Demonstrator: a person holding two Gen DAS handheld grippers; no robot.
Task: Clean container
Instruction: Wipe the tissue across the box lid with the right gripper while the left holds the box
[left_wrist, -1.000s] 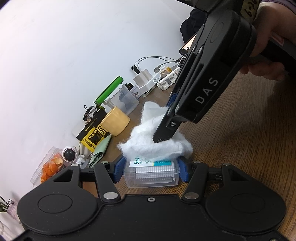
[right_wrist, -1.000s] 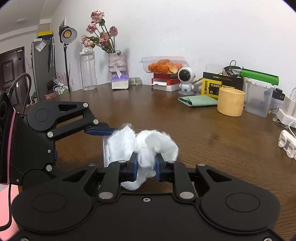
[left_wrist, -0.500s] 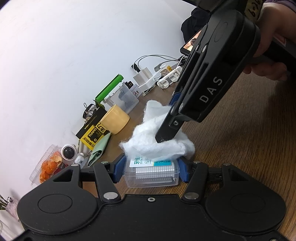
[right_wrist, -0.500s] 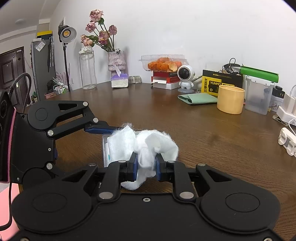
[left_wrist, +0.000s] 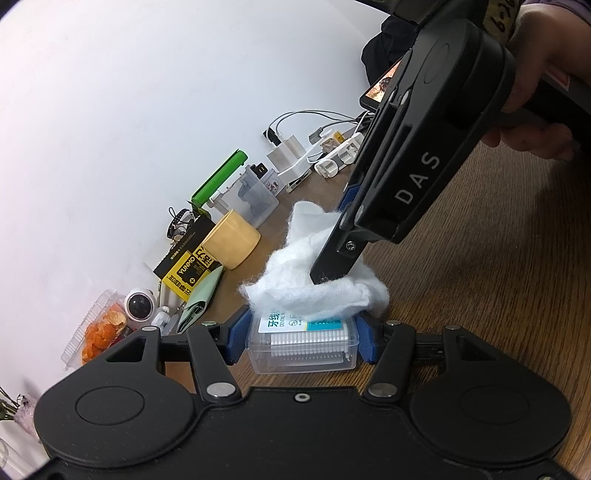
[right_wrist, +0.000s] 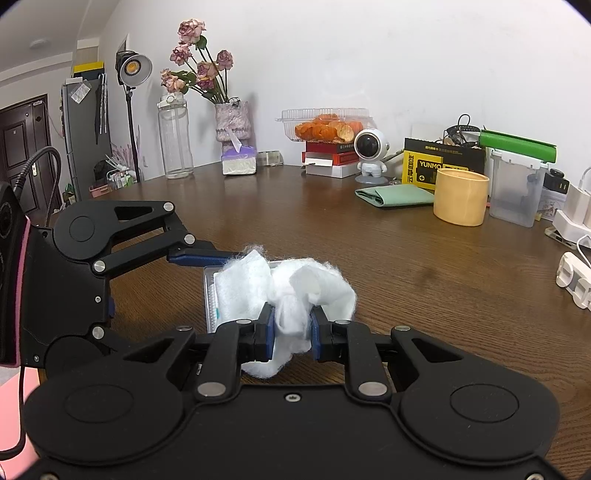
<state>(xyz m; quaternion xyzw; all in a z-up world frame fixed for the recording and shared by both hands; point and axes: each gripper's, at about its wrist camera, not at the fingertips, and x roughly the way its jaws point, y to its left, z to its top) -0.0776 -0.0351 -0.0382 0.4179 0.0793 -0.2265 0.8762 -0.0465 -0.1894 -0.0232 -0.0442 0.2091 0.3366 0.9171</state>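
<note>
Left wrist view: the left gripper (left_wrist: 302, 338) grips a small clear plastic container (left_wrist: 303, 349) by its short sides, blue pads pressed to both walls, on a brown wood-grain table (left_wrist: 480, 295). The box is rectangular w/ rounded corners; white ribbed rows show through the wall, and a label (partly Chinese print, part teal) is half buried under a fluffy white cloth (left_wrist: 314, 273) bunched on the lid. The right gripper (left_wrist: 332, 275) comes down from upper right, its black tip sunk into the cloth, so its fingertips are hidden here. A hand (left_wrist: 535, 92) on its handle is cut off by the frame edge. Behind: a matte yellow cup (left_wrist: 231, 240), a yellow-and-black box marked YUNMO (left_wrist: 186, 271), and a clear clamshell of orange peel (left_wrist: 98, 332), small and blurred at the rim.

Right wrist view: the right gripper (right_wrist: 292, 328) is closed narrow on a pinch of the cloth (right_wrist: 284, 291), blue pads squeezing the fibrous wad. The container (right_wrist: 211, 291) is nearly all covered; only a clear edge shows at left. One finger (right_wrist: 199, 256) of the left gripper (right_wrist: 207, 258) reaches in from the left beside that edge; the other is out of sight. Far side of table: dried roses in a vase (right_wrist: 234, 120), a folded green cloth (right_wrist: 395, 195), a white robot figure (right_wrist: 370, 157).
</note>
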